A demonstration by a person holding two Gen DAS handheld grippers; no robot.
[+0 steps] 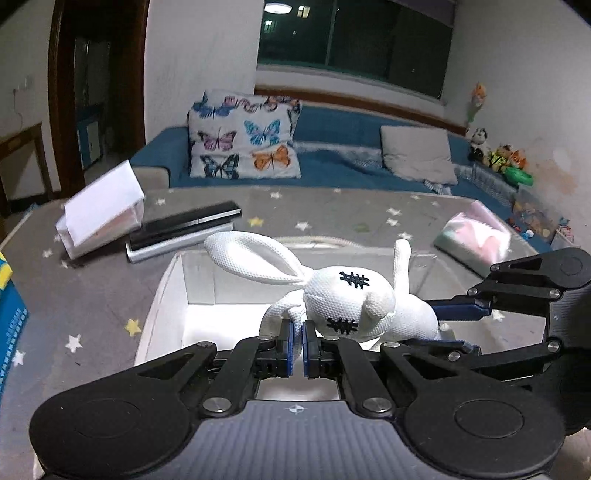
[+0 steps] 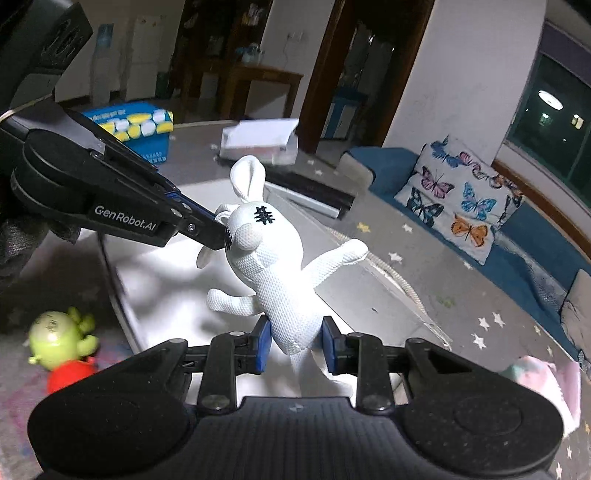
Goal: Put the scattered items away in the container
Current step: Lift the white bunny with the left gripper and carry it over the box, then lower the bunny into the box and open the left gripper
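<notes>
White rabbit (image 2: 273, 273) held over the white box (image 1: 166, 295).
Its ear is pinched by the left gripper (image 1: 298, 341) (jaws nearly closed); its body is clamped by the right gripper (image 2: 296, 341).

You face a blue sofa (image 1: 332, 147) set against a pale wall (image 1: 199, 55), with a butterfly-print pillow (image 1: 242, 142) and a grey cushion (image 1: 415, 153) on it. Above runs a dark night window (image 1: 354, 35) reflecting a round ceiling lamp (image 1: 277, 7). To your left, a dark wooden door frame (image 1: 59, 92). Underneath lies a grey star-patterned cover (image 1: 92, 295).
</notes>
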